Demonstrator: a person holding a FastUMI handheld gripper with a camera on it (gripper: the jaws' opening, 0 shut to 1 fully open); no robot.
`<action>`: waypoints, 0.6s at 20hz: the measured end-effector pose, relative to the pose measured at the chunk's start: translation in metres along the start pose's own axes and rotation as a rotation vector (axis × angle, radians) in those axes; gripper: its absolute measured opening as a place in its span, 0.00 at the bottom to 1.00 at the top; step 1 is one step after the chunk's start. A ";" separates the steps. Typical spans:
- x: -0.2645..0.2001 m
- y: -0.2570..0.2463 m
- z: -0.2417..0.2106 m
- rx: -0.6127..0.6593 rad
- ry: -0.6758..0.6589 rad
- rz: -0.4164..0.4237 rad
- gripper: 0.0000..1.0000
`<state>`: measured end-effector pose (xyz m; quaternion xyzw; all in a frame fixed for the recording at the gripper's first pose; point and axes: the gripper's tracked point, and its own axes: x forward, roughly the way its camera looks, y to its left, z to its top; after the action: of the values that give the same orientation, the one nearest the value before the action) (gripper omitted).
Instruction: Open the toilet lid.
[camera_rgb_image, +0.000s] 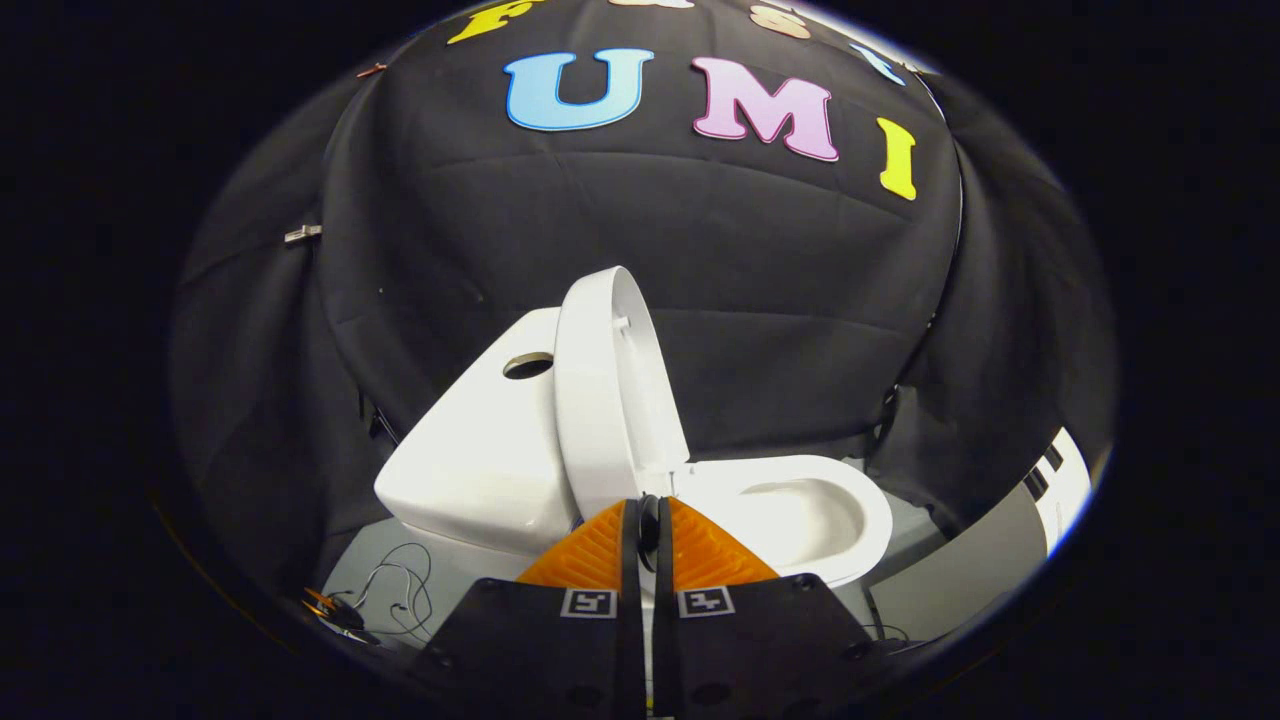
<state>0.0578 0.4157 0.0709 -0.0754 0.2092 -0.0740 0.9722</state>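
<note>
Toilet lid (600, 390) stands raised, close to upright and leaning back against the tank (480, 450), its hollow inner face turned toward the bowl (800, 510). Its lower edge meets the hinge end of the bowl just beyond the tips of the tongs (648, 525). The bowl lies uncovered, its white rim curving away from the hinge, with the shaded basin visible inside. The tank sits behind the lid, a smooth white block with a round hole (528, 365) in its top face.

The tongs are drawn together, with only a thin dark slit left between the two ribbed fingers (590, 555); nothing is clamped between them. Their tips point at the base of the lid, where it joins the bowl, though whether they touch it cannot be told. Two square printed markers (588, 602) sit on the body of the tongs behind the fingers.

The toilet rests on a pale floor (380, 570). Thin wires (400, 590) trail across the floor beside the tank's base. Black cloth (650, 250) drapes the booth behind and to both sides of the toilet.
</note>
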 end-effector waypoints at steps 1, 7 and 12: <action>0.000 0.000 0.000 0.003 -0.002 0.004 0.08; -0.006 0.019 0.004 0.027 0.020 0.145 1.00; -0.016 0.015 0.017 -0.006 -0.026 0.166 0.99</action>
<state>0.0523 0.4347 0.0897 -0.0614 0.2024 0.0083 0.9773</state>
